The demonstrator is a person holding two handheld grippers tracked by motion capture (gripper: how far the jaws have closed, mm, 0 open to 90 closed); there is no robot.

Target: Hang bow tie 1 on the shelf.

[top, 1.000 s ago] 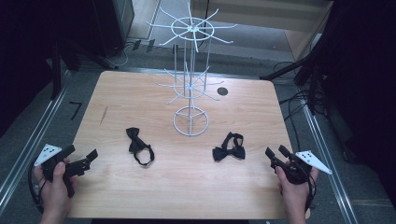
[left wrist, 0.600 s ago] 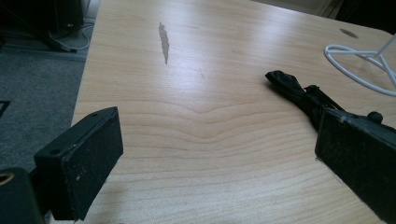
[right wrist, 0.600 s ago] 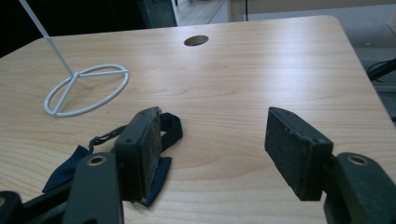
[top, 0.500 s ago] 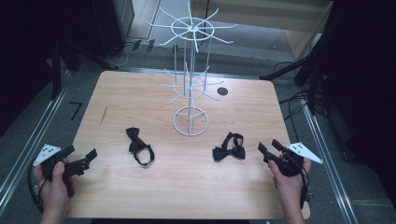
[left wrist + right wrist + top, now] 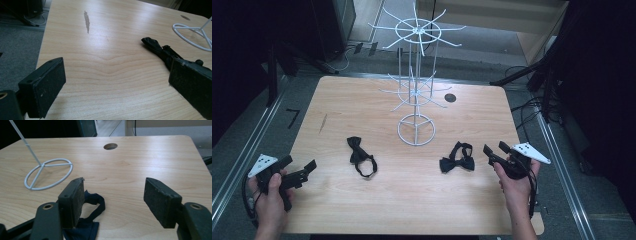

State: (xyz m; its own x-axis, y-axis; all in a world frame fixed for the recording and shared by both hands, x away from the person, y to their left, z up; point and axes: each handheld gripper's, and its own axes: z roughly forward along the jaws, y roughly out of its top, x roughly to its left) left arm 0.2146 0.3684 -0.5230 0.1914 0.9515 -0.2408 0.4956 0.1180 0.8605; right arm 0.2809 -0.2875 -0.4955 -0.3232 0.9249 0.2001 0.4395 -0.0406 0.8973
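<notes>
Right gripper [image 5: 495,151] moved nearer bow tie [image 5: 457,159]; both grippers' jaws apart, rack [image 5: 416,131] between.

A lab or studio is showing here: dark curtains are hanging around the wooden bench [image 5: 362,105], cables [image 5: 532,107] are trailing over grey carpet [image 5: 282,107].

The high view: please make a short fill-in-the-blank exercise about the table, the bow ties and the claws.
1. The number of black bow ties lying on the table is ____.
2. The wire rack is coloured ____.
3. The right claw is nearest to the ____ bow tie.
4. Both claws stand ____, and the left claw holds nothing.

Missing words: two; white; right; open
</notes>
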